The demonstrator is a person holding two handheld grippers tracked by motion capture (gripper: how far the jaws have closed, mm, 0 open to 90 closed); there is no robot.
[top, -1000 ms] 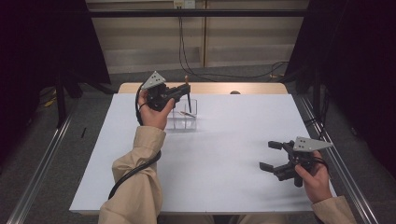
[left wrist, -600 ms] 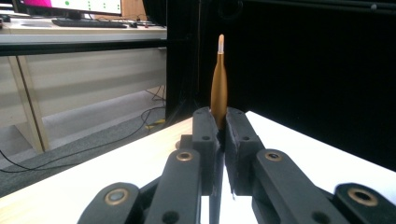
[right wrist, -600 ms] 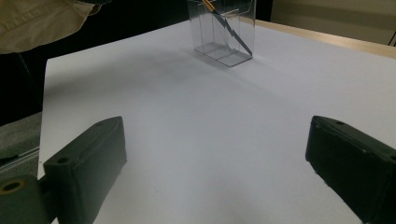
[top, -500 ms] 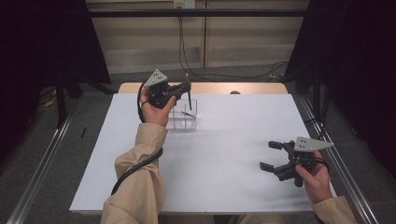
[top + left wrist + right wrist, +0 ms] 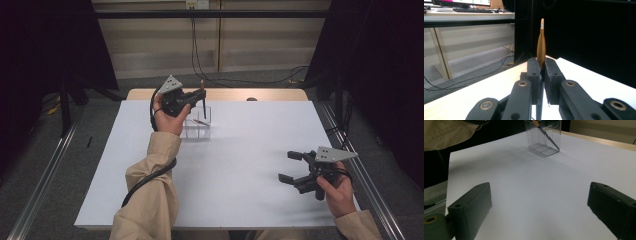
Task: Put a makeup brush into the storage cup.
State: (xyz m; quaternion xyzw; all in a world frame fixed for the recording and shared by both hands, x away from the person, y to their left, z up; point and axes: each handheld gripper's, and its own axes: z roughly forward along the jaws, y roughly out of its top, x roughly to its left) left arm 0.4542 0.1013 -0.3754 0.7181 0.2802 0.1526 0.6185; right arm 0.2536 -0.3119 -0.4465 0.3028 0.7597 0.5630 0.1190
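White sheeting covers the table, a wooden strip bare along its far edge, grey floor and cables beyond. Above the clear organizer near that far edge, the left gripper clamps a pen upright. The right gripper hangs gaping at the near right.

Left gripper view: jaws pinch the gold pen, dark curtain behind.

Right gripper view: spread jaws face the organizer.

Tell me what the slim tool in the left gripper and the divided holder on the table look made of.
Slim tool: gold-brown handle with a smooth satin sheen, probably lacquered wood or plastic; its pale tip could be plastic or bare wood. The left gripper is clamped on it. Divided holder: clear, glossy, hard-edged walls that you see straight through, likely acrylic, though glass can't be ruled out.
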